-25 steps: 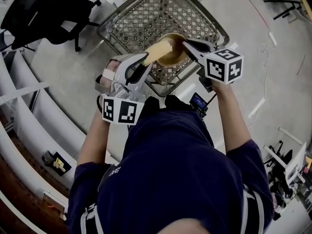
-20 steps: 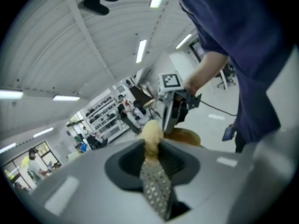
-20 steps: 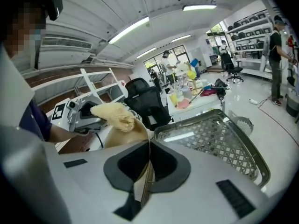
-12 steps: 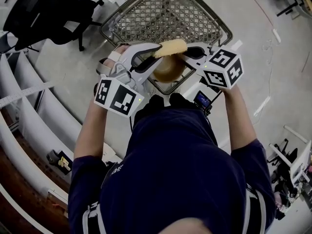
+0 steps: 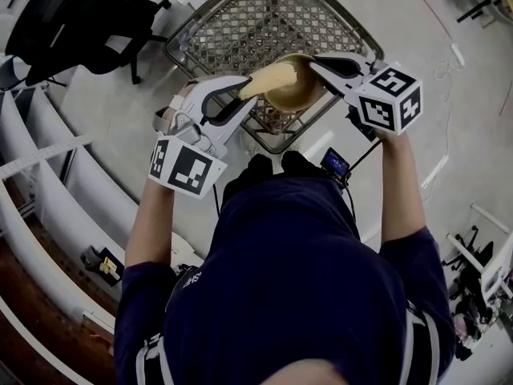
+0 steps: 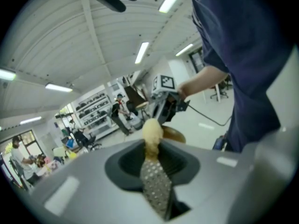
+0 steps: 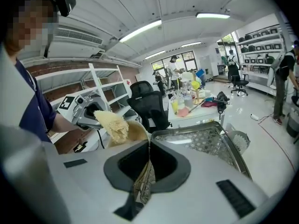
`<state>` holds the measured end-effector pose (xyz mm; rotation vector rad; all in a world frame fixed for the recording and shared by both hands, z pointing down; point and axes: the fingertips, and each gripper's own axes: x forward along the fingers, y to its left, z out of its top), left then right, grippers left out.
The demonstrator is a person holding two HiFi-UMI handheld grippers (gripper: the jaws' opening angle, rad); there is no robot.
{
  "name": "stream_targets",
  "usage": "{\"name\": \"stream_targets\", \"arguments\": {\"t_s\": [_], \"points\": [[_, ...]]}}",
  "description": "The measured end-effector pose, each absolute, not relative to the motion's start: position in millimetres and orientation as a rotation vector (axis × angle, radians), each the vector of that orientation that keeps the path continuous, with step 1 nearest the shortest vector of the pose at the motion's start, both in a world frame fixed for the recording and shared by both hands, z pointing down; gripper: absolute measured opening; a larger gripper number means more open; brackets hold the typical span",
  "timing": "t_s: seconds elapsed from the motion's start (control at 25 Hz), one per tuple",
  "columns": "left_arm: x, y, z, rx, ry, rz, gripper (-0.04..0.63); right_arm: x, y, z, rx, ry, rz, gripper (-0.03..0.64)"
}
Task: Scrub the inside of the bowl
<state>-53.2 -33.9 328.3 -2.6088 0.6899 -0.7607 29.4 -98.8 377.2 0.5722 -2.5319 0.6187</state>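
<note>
The bowl (image 5: 298,93) hung above the wire basket (image 5: 272,14), its rim pinched in the right tongs (image 5: 315,64). It was tilted open so the yellow sponge (image 5: 272,74), clamped in the left tongs (image 5: 240,96), could reach its mouth.

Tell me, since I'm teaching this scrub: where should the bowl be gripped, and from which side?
Pinch the bowl on its thin rim, one jaw inside, one outside, as the right gripper does. Come from the side opposite the sponge, leaving the open inside clear for it.
</note>
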Motion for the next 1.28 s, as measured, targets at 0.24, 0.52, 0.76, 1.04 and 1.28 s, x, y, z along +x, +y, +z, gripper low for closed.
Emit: {"name": "stream_targets", "arguments": {"t_s": [0.24,0.52,0.76,1.04,1.28], "points": [[-50,-38,316,-2.603,0.714,-0.736,0.080,2,-76,380,0.435,-2.535,0.594,0.014],[-40,-43,312,-2.606,0.679,-0.724,0.080,-21,-52,375,0.276,-2.558,0.539,0.014],[-48,-42,312,-2.603,0.728,-0.708,0.080,-12,-62,376,0.357,-2.552,0.552,0.014],[-61,-44,309,-2.583,0.786,-0.702,0.080,4,-86,377,0.513,-2.550,0.634,0.014],[-68,-42,315,-2.601,0.811,-0.698,0.080,16,-103,377,0.601,-2.538,0.678,0.014]]}}
